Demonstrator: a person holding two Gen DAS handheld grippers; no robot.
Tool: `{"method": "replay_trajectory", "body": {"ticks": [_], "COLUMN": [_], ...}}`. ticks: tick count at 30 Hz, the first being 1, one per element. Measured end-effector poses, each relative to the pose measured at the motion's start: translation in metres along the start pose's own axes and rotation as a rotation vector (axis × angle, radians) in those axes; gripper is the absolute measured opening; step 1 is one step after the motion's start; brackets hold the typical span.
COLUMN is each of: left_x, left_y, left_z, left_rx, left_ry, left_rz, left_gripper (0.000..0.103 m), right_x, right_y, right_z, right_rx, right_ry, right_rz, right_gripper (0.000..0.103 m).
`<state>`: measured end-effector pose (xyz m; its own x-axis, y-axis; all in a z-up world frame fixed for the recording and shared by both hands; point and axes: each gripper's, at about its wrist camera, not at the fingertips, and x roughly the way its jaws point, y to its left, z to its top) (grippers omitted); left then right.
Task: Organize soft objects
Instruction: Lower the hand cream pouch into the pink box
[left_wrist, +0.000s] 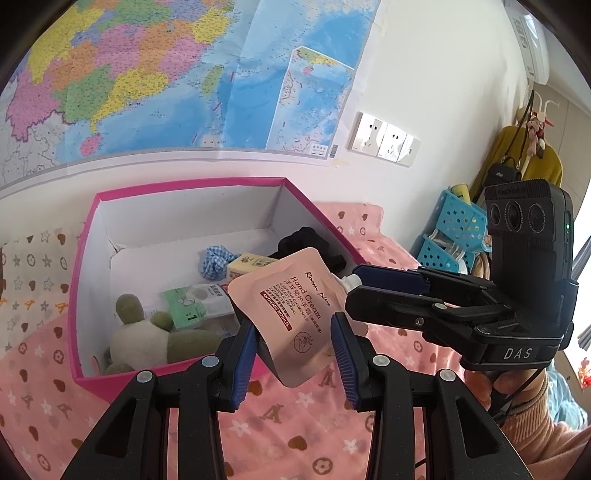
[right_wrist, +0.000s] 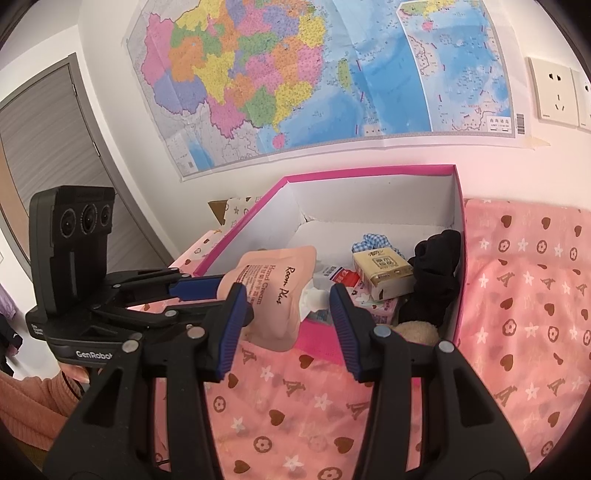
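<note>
A peach hand-cream pouch (left_wrist: 291, 306) hangs over the near wall of an open pink box (left_wrist: 184, 183). My left gripper (left_wrist: 293, 325) is shut on its lower half, one blue pad on each side. In the right wrist view the left gripper (right_wrist: 221, 293) comes in from the left and holds the pouch (right_wrist: 275, 291). My right gripper (right_wrist: 287, 291) is open, with the pouch's white spout (right_wrist: 312, 297) loose between its pads. Inside the box (right_wrist: 369, 171) lie a green-and-white plush toy (left_wrist: 147, 332), a blue gingham scrunchie (left_wrist: 216, 262), a black cloth (right_wrist: 436, 273) and a tissue pack (right_wrist: 382, 271).
The box stands on a pink patterned bedspread (right_wrist: 517, 295) against a white wall with a large map (left_wrist: 147, 74). Blue plastic baskets (left_wrist: 458, 221) stand at the right, beyond the bed. A person's orange sleeve (left_wrist: 535, 424) is behind the right gripper (left_wrist: 352, 286).
</note>
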<state>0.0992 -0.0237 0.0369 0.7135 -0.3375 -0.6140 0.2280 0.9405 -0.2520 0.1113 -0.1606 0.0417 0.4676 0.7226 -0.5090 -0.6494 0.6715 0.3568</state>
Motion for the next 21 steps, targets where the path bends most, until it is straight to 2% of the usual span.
{"method": "replay_trajectory", "body": {"ticks": [21], "left_x": [0.0051], "left_y": [0.0025], "left_z": [0.005], "left_rx": [0.002], "left_ry": [-0.002], "left_rz": [0.012], "left_gripper": [0.039], "right_x": [0.0027], "right_y": [-0.0027], "right_z": [0.0067], "right_rx": [-0.003], "right_ry": [-0.001], "right_rz": [0.003], "right_gripper": [0.05]}}
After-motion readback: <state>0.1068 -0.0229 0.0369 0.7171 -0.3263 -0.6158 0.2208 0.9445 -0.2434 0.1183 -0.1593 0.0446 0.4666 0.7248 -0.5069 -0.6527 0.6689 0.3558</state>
